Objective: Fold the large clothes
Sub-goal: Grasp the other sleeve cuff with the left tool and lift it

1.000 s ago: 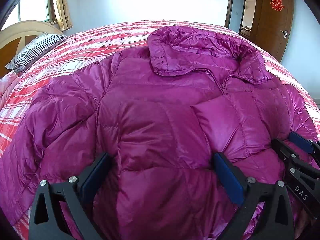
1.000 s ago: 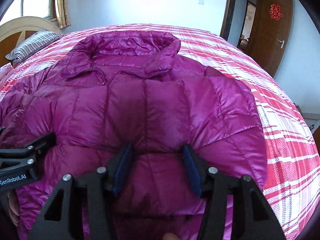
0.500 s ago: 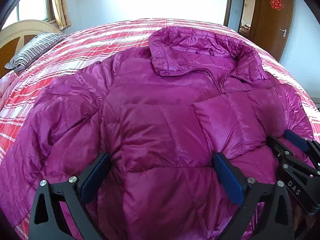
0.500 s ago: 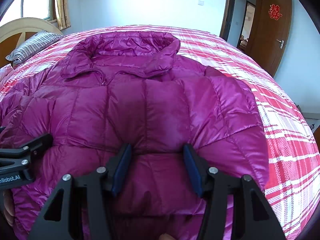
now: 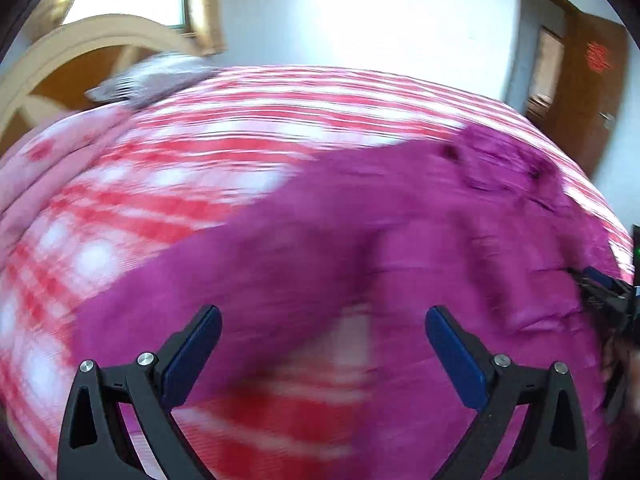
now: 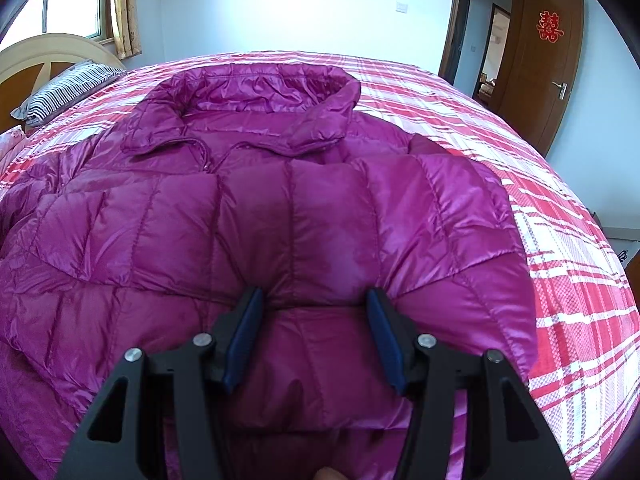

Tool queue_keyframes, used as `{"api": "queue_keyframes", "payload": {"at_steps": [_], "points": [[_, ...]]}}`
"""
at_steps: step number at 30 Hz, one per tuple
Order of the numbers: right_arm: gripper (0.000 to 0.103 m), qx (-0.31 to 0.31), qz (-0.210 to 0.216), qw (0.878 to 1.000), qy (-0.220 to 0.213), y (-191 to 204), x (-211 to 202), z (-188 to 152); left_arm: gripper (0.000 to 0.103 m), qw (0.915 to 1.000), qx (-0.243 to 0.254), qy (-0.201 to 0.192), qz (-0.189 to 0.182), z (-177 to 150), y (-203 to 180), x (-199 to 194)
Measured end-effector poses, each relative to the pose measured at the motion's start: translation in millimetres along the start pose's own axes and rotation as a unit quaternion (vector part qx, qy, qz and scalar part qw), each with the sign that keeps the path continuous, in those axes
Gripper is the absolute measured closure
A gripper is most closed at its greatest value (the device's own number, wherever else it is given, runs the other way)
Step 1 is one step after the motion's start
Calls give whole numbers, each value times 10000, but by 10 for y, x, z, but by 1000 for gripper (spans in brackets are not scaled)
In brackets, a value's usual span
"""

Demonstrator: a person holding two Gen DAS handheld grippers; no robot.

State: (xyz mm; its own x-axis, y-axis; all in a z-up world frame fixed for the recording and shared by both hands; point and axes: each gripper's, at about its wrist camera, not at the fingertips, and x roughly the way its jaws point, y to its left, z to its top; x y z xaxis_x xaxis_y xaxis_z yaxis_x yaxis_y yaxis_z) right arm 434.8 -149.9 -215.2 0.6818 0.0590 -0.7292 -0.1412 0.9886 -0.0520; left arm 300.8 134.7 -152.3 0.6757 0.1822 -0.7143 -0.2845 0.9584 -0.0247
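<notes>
A magenta quilted puffer jacket (image 6: 280, 216) lies spread on the red plaid bed (image 6: 560, 280), collar at the far end. My right gripper (image 6: 316, 304) has its jaws part open with a thick fold of the jacket's lower front bunched between the blue pads. In the blurred left wrist view my left gripper (image 5: 324, 320) is wide open and empty, above the jacket's left sleeve (image 5: 304, 248) and the plaid bedcover (image 5: 160, 184). The right gripper's tip shows at the right edge of the left wrist view (image 5: 604, 288).
A striped pillow (image 6: 68, 88) and a curved headboard (image 6: 36, 56) stand at the far left of the bed. A pink folded quilt (image 5: 40, 176) lies at the left. A brown door (image 6: 548, 72) stands open at the right.
My left gripper has swung fast to the left, off the jacket's body toward its left sleeve and the bedcover; its view is now blurred. The right gripper has stayed put.
</notes>
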Motion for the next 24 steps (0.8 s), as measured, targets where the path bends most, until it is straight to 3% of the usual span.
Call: {"api": "queue_keyframes", "payload": {"at_steps": [2, 5, 9, 11, 15, 21, 23, 24], "points": [[46, 1, 3, 10000, -6, -1, -1, 3, 1, 9992, -259, -31, 290, -72, 404, -106], [46, 0, 0, 10000, -17, 2, -5, 3, 1, 9956, -853, 29, 380, -204, 936, -237], [46, 5, 2, 10000, -40, 2, -9, 5, 1, 9814, -1888, 197, -293, -439, 1293, -409], [46, 11, 3, 10000, -50, 0, -11, 4, 1, 9736, -2156, 311, -677, -542, 1247, -434], [45, 22, 13, 10000, -69, -8, -15, -3, 1, 9657, -2348, 499, -992, -568, 1078, -249], [45, 59, 43, 9999, -89, -20, -17, -7, 2, 9625, -2695, 314, -79, -501, 1188, 107], [45, 69, 54, 9999, -93, -24, -20, -9, 11, 9669, -2536, 163, 219, -442, 1212, 144], [45, 72, 59, 9999, -93, -24, -20, -9, 23, 9695, -2425, 144, 341, -400, 1204, 169]]}}
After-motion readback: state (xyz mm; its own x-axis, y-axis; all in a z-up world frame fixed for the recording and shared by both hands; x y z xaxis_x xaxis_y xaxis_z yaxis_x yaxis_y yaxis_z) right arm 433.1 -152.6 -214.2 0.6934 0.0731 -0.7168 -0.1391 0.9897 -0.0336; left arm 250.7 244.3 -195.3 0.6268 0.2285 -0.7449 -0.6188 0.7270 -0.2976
